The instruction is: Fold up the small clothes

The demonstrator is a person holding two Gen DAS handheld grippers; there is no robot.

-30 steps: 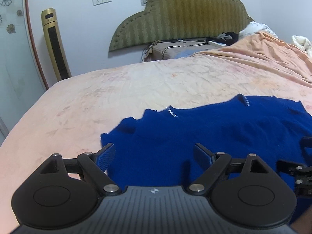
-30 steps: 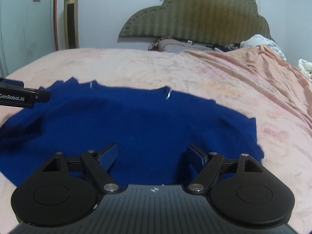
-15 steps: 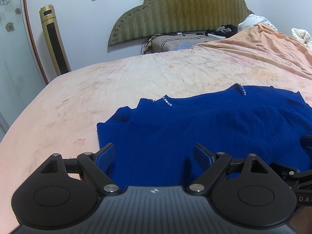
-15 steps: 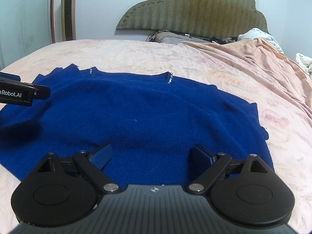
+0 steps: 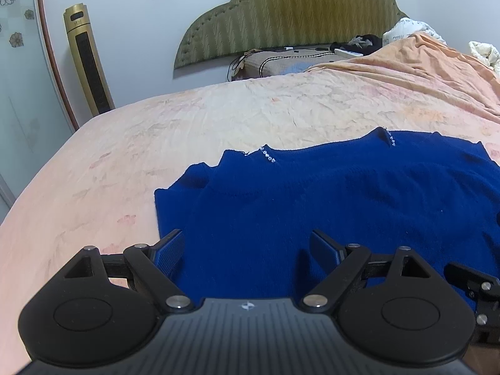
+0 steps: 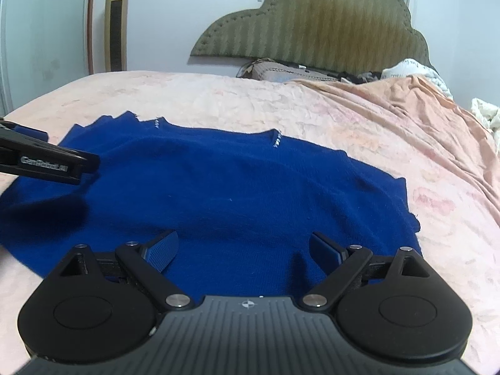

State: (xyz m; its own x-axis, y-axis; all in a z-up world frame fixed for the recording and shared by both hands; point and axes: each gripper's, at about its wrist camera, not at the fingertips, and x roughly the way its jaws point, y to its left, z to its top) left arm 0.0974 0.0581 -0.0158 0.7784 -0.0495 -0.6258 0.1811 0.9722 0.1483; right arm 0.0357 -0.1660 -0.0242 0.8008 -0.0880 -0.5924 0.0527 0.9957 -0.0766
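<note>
Pale pink crinkled bedsheet (image 5: 218,118) covers the bed in front of an olive quilted headboard (image 6: 312,28), and a royal-blue knitted sweater (image 6: 237,193) lies spread flat on it. Left gripper (image 5: 247,247) stands wide apart above the sweater's near hem, gripping nothing. Right gripper (image 6: 243,247), whose jaws have just been opening, is likewise spread wide and empty over the hem.

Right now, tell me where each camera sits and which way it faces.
Left wrist: on the left gripper, looking down over the blue sweater toward the headboard; open jaws show, right gripper's tip at the right edge.
Right wrist: on the right gripper, same heading; open jaws show, left gripper's finger at the left edge.
Shared: sweater, bed, headboard, gold tower unit.
</note>
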